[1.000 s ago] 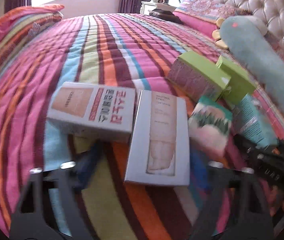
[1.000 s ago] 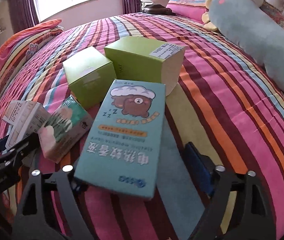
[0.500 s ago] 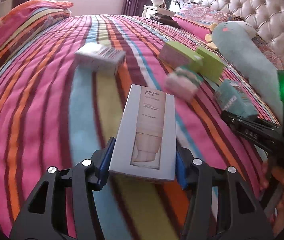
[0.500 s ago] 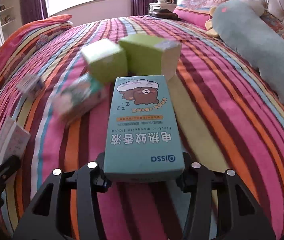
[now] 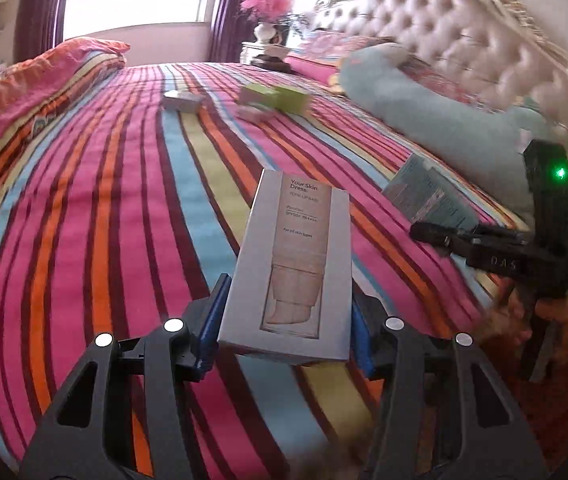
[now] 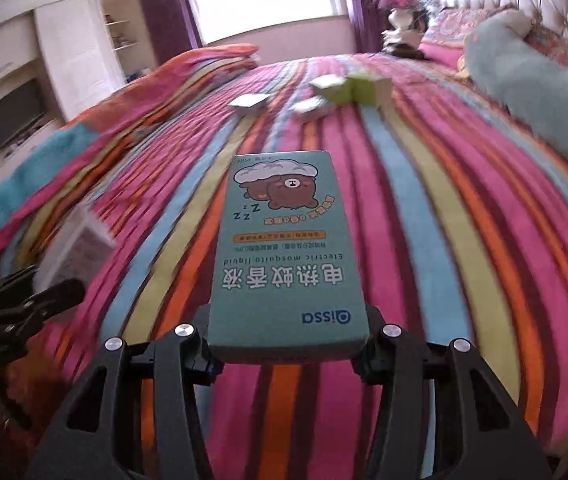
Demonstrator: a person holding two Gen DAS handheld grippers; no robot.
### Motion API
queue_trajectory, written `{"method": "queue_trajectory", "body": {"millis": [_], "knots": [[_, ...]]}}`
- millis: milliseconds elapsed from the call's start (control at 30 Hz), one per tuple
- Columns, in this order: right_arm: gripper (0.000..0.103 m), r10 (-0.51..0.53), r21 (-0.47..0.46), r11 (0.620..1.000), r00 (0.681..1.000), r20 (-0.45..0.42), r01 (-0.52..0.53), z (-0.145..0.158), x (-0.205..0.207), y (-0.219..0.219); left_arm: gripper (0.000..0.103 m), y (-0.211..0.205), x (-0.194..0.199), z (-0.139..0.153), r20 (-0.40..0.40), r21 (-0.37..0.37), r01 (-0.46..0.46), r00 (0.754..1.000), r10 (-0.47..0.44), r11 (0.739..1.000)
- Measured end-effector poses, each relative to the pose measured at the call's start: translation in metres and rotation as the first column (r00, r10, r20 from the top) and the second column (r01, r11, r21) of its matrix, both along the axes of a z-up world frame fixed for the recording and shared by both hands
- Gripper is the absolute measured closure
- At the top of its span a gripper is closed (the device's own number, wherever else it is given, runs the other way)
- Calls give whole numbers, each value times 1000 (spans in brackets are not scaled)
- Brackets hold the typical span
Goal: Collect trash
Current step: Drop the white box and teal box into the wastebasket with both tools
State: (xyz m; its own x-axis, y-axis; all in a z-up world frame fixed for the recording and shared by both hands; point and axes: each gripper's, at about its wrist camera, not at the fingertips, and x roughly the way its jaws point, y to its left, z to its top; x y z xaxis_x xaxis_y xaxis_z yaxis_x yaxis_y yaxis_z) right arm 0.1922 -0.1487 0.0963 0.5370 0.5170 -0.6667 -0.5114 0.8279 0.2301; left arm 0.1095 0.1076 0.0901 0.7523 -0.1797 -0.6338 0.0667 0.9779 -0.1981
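Note:
My left gripper [image 5: 285, 328] is shut on a grey-white skin-cream box [image 5: 295, 256], its blue pads pressing the box's long sides, above the striped bedspread [image 5: 124, 208]. My right gripper [image 6: 287, 348] is shut on a teal mosquito-liquid box [image 6: 284, 256] with a sleeping bear on it, also held off the bed. In the left wrist view the right gripper [image 5: 435, 236] shows at the right with the teal box [image 5: 427, 196]. Far up the bed lie a white box [image 6: 250, 102], two green boxes [image 6: 355, 86] and a small patterned box [image 6: 311, 108].
A long teal plush [image 5: 423, 112] lies along the right by the tufted headboard [image 5: 463, 40]. A folded striped quilt [image 5: 44, 80] lines the left side. A nightstand with a flower vase [image 5: 266, 36] stands beyond the bed. White cupboards and a TV [image 6: 16, 116] are at the left.
Both grippers closed on their boxes, lifted them and pulled back toward the foot of the bed. The other boxes now lie far ahead.

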Motion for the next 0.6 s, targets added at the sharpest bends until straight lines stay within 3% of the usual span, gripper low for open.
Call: {"method": "queue_trajectory", "body": {"millis": [100, 267, 400, 600], "knots": [[57, 22, -20, 1000, 999, -38, -23, -14, -61, -18, 51, -25, -57, -13, -17, -10, 29, 999, -29, 1000], [57, -35, -91, 996, 980, -198, 17, -72, -131, -42, 51, -59, -117, -70, -173, 30, 65, 983, -59, 997], [57, -60, -141, 990, 938, -341, 12, -129, -160, -42, 51, -79, -132, -125, -323, -18, 95, 942, -96, 995], [57, -25, -213, 974, 889, -458, -83, -180, -163, -15, 51, -117, -130, -201, -527, -24, 179, 834, -165, 984]]}}
